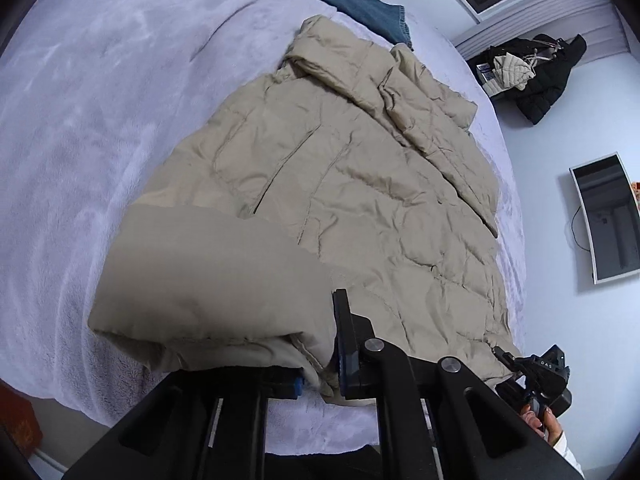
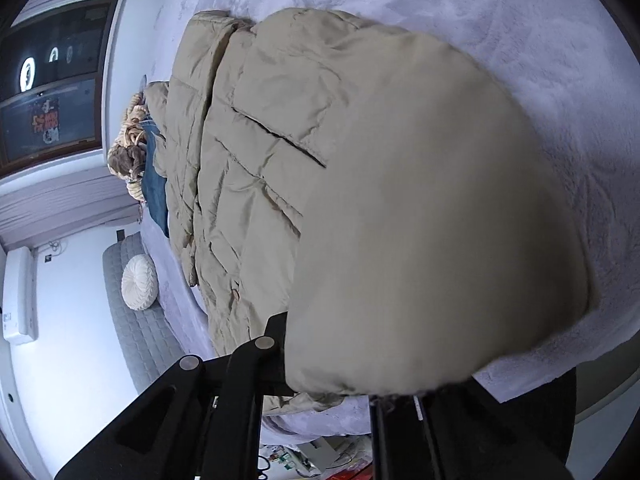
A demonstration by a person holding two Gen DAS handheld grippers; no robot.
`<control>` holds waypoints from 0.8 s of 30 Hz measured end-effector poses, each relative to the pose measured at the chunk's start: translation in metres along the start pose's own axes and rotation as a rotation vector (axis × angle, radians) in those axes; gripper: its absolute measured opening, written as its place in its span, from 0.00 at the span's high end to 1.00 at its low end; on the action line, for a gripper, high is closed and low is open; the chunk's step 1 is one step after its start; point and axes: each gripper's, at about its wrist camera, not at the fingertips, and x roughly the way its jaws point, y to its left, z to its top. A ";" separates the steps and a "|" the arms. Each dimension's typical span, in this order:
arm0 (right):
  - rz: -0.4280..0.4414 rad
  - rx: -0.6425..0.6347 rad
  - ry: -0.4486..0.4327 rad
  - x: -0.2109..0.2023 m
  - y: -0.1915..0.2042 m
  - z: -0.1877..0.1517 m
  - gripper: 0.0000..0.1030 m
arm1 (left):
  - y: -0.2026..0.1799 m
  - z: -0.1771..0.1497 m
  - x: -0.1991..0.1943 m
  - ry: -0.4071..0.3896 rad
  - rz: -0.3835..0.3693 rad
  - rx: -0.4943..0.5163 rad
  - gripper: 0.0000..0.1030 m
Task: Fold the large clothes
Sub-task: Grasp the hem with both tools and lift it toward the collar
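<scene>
Between the fingers of the left gripper [image 1: 320, 376] sits the lifted hem of a beige quilted coat [image 1: 360, 184]; the jaws are clamped on that fabric, the right finger [image 1: 346, 344] standing clear against it while the left one is buried under a blurred fold bulging up and to the left. Just beyond the tips the coat spreads flat on a pale lilac blanket [image 1: 100, 140], its long axis running straight away from the tool, hem nearest and collar farthest. To the tool's left lies a broad stretch of bare blanket; to its right the coat reaches nearly to the bed's edge, with only a thin strip of blanket before the drop to the floor. Past the collar lies a folded pair of blue jeans [image 1: 352, 0].

The right gripper [image 2: 332, 364] is likewise shut on the coat's hem [image 2: 420, 240], which billows up over its right finger and hides it; only the left finger [image 2: 276, 344] shows. From here too the coat stretches away lengthwise, a slanted pocket slit [image 2: 280, 136] ahead. Open blanket [image 2: 520, 40] lies to this tool's right, the bed edge close on its left, and beyond that a grey bench with a round white cushion [image 2: 139, 282]. In the left view the right gripper [image 1: 532, 376] appears at the hem's far corner, held by a hand [image 1: 548, 426].
</scene>
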 end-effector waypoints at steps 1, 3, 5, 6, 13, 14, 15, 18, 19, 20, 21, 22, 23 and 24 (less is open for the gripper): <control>-0.007 -0.029 -0.009 -0.003 0.006 0.000 0.91 | -0.005 0.004 -0.005 -0.010 0.001 0.015 0.88; -0.004 -0.076 -0.016 -0.008 0.018 0.002 0.91 | -0.017 0.016 -0.018 -0.041 -0.007 0.045 0.88; -0.010 -0.142 -0.021 -0.014 0.038 0.007 0.91 | -0.032 0.032 -0.031 -0.077 -0.012 0.080 0.88; -0.014 -0.174 -0.025 -0.016 0.049 0.010 0.91 | -0.038 0.039 -0.036 -0.096 -0.013 0.096 0.88; -0.006 -0.394 -0.082 -0.029 0.144 0.056 0.91 | -0.100 0.126 -0.055 -0.235 -0.004 0.184 0.88; -0.011 -0.430 -0.086 -0.027 0.161 0.066 0.91 | -0.110 0.141 -0.053 -0.250 0.008 0.200 0.88; -0.017 -0.464 -0.090 -0.025 0.177 0.076 0.91 | -0.119 0.156 -0.050 -0.266 0.023 0.213 0.88; -0.035 -0.560 -0.094 -0.011 0.221 0.111 0.91 | -0.139 0.198 -0.033 -0.307 0.060 0.219 0.88; -0.039 -0.583 -0.095 -0.003 0.235 0.123 0.91 | -0.143 0.213 -0.025 -0.318 0.075 0.215 0.88; -0.046 -0.601 -0.093 0.004 0.246 0.137 0.91 | -0.147 0.224 -0.017 -0.325 0.089 0.212 0.88; -0.057 -0.612 -0.092 0.013 0.257 0.151 0.91 | -0.150 0.238 -0.008 -0.332 0.111 0.207 0.88; -0.070 -0.618 -0.087 0.024 0.266 0.166 0.91 | -0.152 0.252 0.004 -0.334 0.136 0.199 0.88; -0.081 -0.623 -0.082 0.034 0.273 0.177 0.91 | -0.153 0.261 0.015 -0.335 0.153 0.191 0.88; -0.096 -0.628 -0.078 0.046 0.280 0.190 0.91 | -0.153 0.271 0.027 -0.333 0.179 0.182 0.88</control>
